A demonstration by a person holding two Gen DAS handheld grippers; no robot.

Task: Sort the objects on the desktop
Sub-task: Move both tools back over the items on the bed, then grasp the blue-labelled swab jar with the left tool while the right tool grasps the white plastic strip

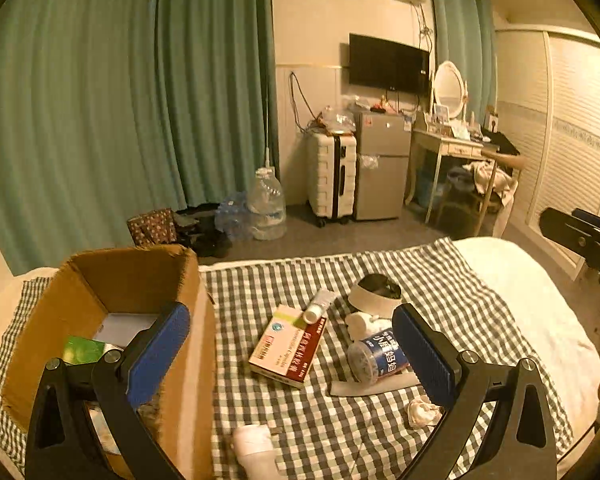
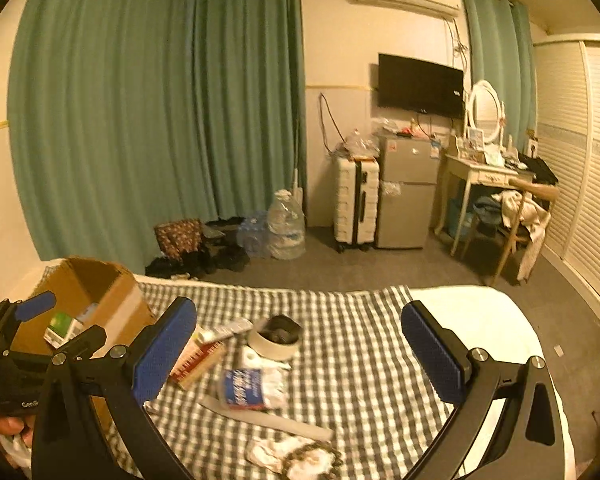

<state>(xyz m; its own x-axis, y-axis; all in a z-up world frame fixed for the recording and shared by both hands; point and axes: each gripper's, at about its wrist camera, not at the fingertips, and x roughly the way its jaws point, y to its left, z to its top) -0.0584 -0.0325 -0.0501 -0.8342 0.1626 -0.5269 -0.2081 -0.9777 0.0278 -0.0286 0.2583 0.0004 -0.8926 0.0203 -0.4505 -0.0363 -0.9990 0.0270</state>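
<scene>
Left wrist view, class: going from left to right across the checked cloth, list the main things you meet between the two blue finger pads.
cardboard box → red and white medicine box → white tube → blue-labelled jar. Both grippers, left gripper and right gripper, are open and empty.

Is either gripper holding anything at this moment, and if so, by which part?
Nothing is held. The left gripper and the right gripper are both open with nothing between their pads, above the items on the checked cloth.
</scene>
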